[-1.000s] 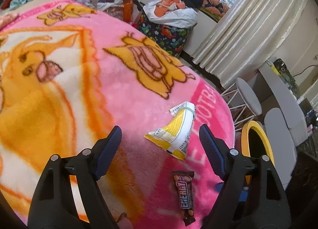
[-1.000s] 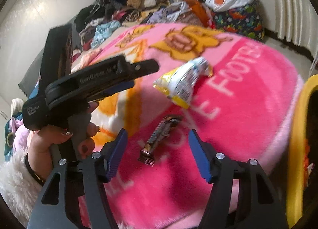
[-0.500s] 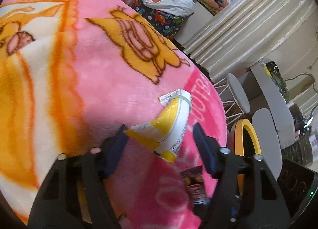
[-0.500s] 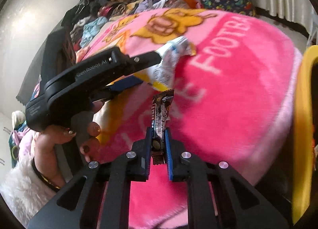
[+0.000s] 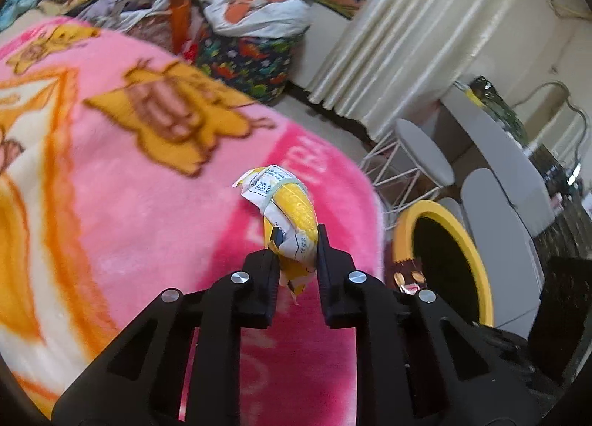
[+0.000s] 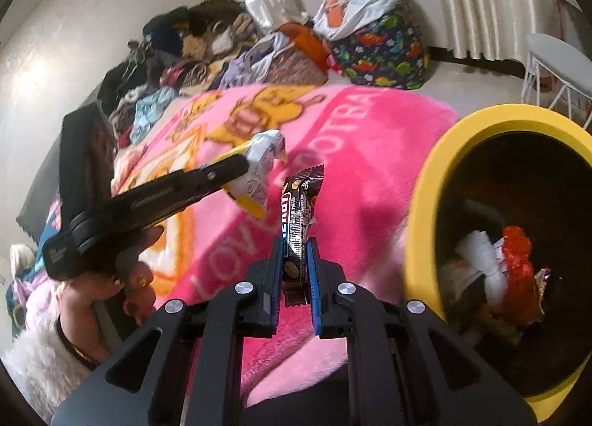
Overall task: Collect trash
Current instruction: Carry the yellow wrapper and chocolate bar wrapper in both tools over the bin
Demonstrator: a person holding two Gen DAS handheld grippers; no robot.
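My left gripper (image 5: 296, 237) is shut on a crumpled yellow and white snack wrapper (image 5: 286, 209) and holds it up off the pink blanket (image 5: 129, 204). The wrapper also shows in the right wrist view (image 6: 261, 163), clamped in the left gripper. My right gripper (image 6: 295, 250) is shut on a brown energy bar wrapper (image 6: 299, 211), held upright above the blanket's edge, left of the yellow-rimmed bin (image 6: 425, 182). The bin also shows in the left wrist view (image 5: 477, 252), with the bar wrapper (image 5: 407, 272) beside its rim.
The bin holds white and red trash (image 6: 499, 259). Piles of clothes (image 6: 207, 52) and a dinosaur-print bag (image 5: 248, 56) lie beyond the blanket. A white round stool (image 5: 421, 154) and pale curtains (image 5: 407, 30) stand to the right.
My left gripper closed on the yellow wrapper and lifted it. My right gripper closed on the energy bar wrapper, lifted it and moved right toward the bin.
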